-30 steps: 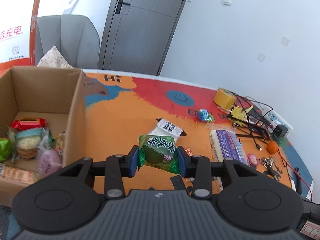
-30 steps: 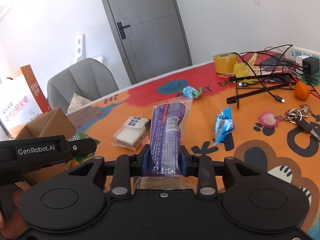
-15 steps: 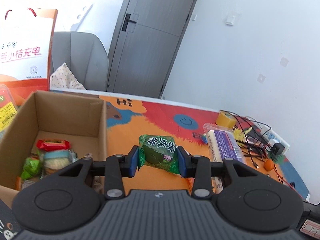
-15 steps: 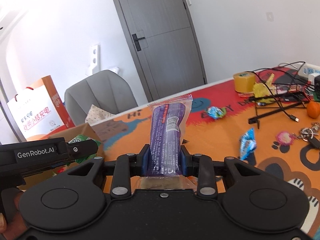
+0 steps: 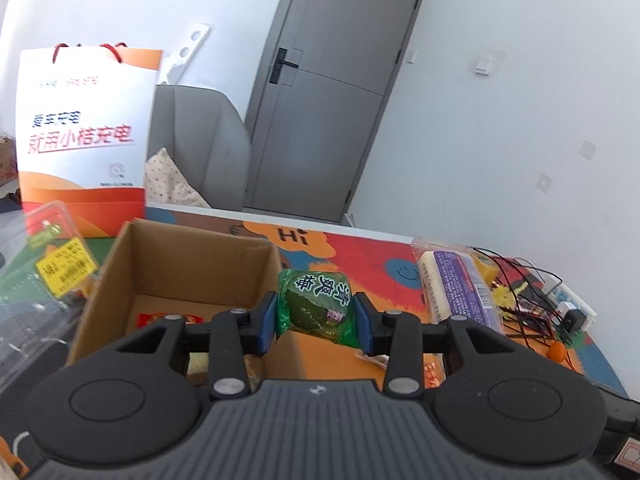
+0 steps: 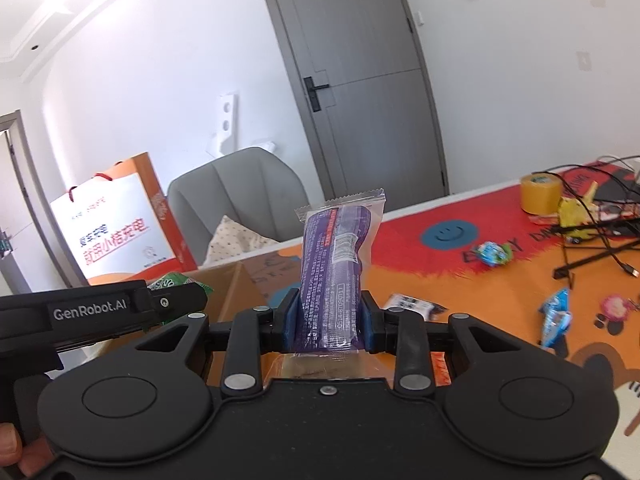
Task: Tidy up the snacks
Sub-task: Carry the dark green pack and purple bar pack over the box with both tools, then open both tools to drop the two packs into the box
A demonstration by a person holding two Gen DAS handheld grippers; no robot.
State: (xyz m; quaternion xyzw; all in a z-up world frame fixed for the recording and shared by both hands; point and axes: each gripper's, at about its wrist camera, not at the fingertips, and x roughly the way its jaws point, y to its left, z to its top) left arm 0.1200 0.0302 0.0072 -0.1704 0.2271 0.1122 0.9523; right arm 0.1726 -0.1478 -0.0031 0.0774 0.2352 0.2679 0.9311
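Both tools carry snacks toward the cardboard box [image 5: 188, 264]: the left tool [image 5: 316, 322] clamps a green packet [image 5: 318, 304] at its right wall, the right tool [image 6: 329, 326] pinches a purple packet [image 6: 334, 280] further right; each should clear the rim before release.

I read "GenRobot.AI" in white on the left gripper [image 6: 176, 300] body, seen from the right wrist cam. "Hi" on the orange table mat [image 5: 294, 235]. Green snack pack [image 5: 318, 308] & white/orange paper bag [image 5: 84, 136] carry Chinese chars. Purple packet [image 6: 336, 276]: small print, unreadable.
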